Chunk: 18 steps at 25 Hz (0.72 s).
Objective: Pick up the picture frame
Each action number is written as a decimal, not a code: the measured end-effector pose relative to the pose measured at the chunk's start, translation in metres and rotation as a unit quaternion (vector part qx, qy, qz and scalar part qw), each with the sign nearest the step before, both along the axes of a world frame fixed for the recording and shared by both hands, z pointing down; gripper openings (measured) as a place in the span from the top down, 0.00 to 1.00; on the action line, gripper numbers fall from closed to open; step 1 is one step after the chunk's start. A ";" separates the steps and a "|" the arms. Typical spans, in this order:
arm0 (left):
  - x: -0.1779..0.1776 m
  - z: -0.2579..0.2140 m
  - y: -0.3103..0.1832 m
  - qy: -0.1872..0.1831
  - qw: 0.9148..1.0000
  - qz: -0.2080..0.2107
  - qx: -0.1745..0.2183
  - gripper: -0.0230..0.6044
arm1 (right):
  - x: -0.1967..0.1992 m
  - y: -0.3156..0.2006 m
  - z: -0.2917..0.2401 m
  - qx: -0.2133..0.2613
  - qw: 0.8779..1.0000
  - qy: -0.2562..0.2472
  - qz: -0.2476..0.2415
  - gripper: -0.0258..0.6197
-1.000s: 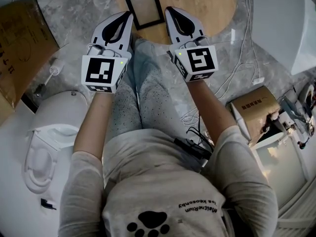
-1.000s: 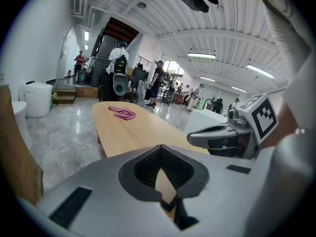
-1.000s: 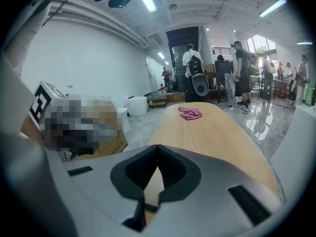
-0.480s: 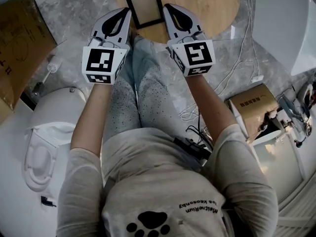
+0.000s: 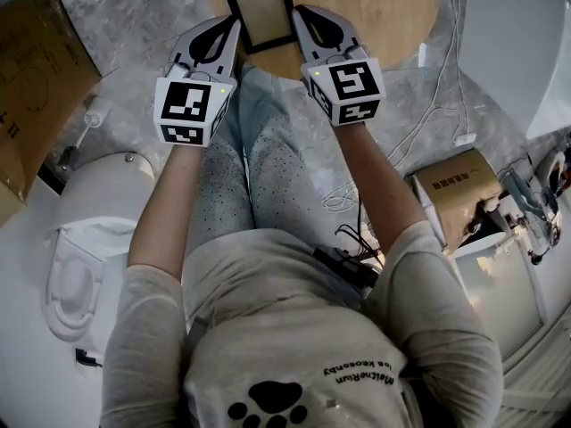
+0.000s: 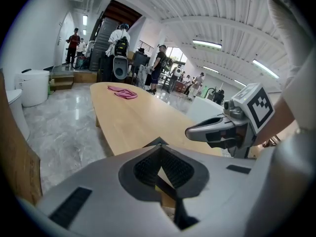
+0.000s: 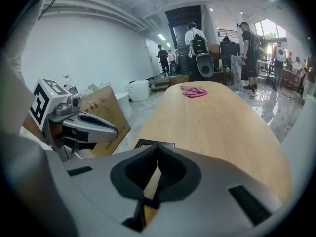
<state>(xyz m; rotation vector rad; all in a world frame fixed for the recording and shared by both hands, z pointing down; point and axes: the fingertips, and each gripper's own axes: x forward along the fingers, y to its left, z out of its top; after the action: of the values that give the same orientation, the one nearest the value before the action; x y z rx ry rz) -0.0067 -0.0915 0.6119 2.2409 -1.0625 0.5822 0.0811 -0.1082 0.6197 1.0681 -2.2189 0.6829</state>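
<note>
"Fingers (image 5: 189, 50)?"

"Clenched and empty on my left gripper (image 5: 230, 27) and right gripper (image 5: 302, 16). I'd lowered both; they flanked the picture frame (image 5: 260, 12), which lay flat on the desk (image 5: 375, 7)."

"So the grasp hadn't begun."

"No, they needed opening first."

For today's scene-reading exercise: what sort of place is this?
Probably a big open workshop or lab hall: a long wooden table, a large cardboard box and several people standing in the background.
</note>
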 end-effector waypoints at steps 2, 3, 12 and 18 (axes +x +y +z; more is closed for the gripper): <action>0.001 0.005 0.003 -0.004 1.000 0.006 -0.006 0.95 | 0.000 0.001 0.007 -0.013 1.000 0.002 -0.002 0.95; 0.001 0.008 0.004 -0.007 1.000 0.010 -0.008 0.95 | 0.000 0.002 0.011 -0.019 1.000 0.004 -0.003 0.95; -0.005 0.028 0.008 -0.016 0.999 0.016 -0.035 0.95 | 0.004 0.007 0.044 -0.072 0.997 0.030 -0.016 0.83; -0.006 0.041 0.009 -0.017 0.998 0.019 -0.051 0.95 | 0.005 0.007 0.063 -0.112 0.993 0.022 -0.006 0.77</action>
<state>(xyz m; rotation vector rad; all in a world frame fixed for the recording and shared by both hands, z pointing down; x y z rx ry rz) -0.0127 -0.0829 0.6533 2.1736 -0.9856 0.6774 0.0866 -0.1010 0.6824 0.9460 -2.0525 0.8721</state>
